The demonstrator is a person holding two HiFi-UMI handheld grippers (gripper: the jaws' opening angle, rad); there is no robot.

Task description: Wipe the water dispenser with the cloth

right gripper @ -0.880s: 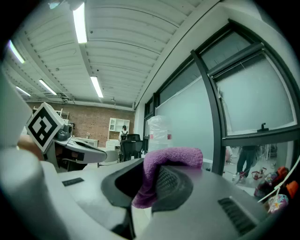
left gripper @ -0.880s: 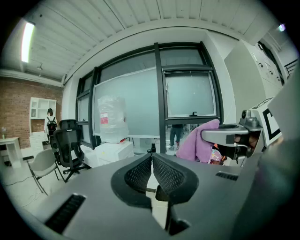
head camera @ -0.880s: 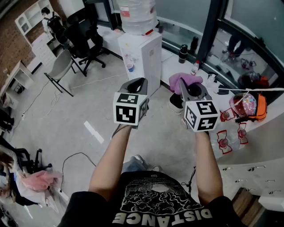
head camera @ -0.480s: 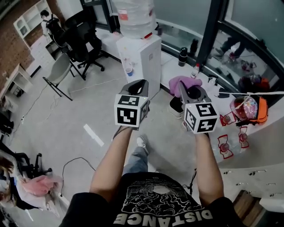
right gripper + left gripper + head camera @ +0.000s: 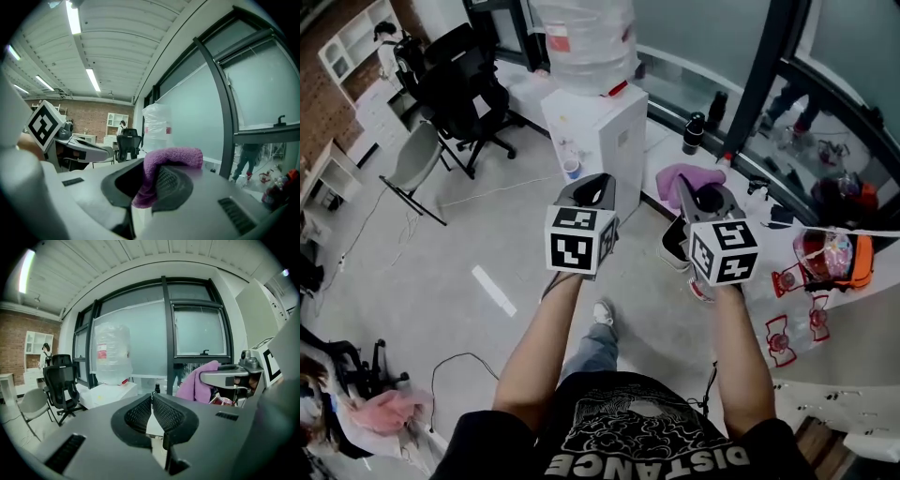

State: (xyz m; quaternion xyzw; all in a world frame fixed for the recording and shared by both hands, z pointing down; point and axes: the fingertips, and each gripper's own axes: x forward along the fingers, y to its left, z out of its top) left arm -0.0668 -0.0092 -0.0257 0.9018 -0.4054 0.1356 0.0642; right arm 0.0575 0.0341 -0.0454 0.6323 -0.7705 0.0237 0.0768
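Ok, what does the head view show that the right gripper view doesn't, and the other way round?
Only the head view shows the grey floor, the person's forearms and the white cabinet of the water dispenser. Only the right gripper view shows the ceiling strip lights and, up close, the right gripper with its jaws shut on the purple cloth. Both show the cloth, the bottle on the dispenser, the black office chair and the left gripper.

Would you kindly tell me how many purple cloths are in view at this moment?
1. The purple cloth is clamped in the jaws of the right gripper, held up to the right of the water dispenser in the head view. Others may be hidden.
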